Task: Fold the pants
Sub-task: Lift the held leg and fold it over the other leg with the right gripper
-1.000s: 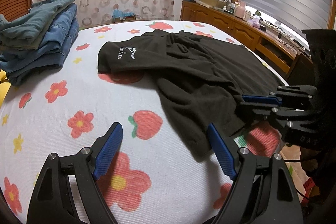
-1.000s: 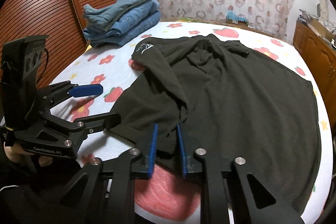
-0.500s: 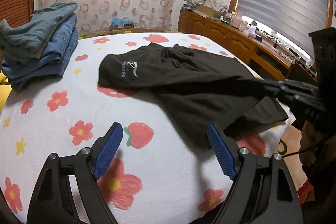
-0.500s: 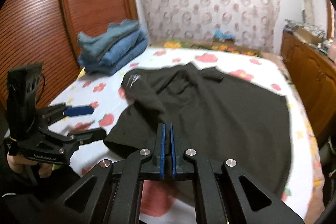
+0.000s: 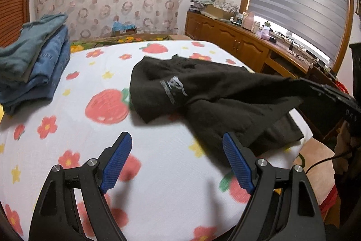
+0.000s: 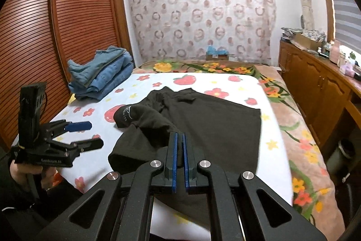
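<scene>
1. Right wrist view: the right hand-held gripper has its blue pads pressed together on a near edge of the black pants, and the cloth rises from the bed up into the pinch.
2. Black pants lie rumpled across the middle of the flowered bed sheet, a white logo showing on the bunched left part, the right half spread fairly flat.
3. Left hand-held gripper is spread wide, nothing between its pads, hovering over bare sheet near the bed's near edge, just left of the pants' near corner.
4. Far left on the bed, a stack of folded jeans sits well apart from the work.
5. My read: this is the straightening step, one hem gripped and lifted, no fold made yet.
6. Next move, as I judge it: the left one needs to close on a matching edge or corner of the pants, so both can pull the cloth taut and lay it flat before folding.
7. Watch for the bunched logo side dragging along.
</scene>
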The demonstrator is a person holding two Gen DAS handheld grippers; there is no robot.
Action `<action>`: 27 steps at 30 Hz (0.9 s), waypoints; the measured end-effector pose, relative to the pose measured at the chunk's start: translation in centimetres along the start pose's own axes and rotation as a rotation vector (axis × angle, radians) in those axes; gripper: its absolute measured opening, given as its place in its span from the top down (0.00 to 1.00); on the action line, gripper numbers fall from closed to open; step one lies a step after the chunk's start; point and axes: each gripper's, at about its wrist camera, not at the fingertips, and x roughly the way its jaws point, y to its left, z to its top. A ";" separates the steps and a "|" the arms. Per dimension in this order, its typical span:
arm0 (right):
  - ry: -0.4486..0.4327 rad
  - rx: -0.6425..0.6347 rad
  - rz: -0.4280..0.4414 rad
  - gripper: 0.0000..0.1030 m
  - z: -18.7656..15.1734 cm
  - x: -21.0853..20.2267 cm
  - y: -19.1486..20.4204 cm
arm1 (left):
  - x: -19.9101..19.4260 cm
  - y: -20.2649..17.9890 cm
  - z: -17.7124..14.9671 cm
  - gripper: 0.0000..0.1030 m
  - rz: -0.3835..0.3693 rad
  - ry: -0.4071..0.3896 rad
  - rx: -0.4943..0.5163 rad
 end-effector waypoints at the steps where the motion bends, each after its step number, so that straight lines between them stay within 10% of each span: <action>1: 0.000 0.003 -0.002 0.96 0.0 0.0 0.1 | 0.2 -0.4 0.4 0.19 -0.004 -0.001 0.011; 27: 0.093 0.105 -0.066 0.96 -1.7 -1.7 -0.7 | 3.5 -4.8 0.8 0.19 -0.008 0.065 0.122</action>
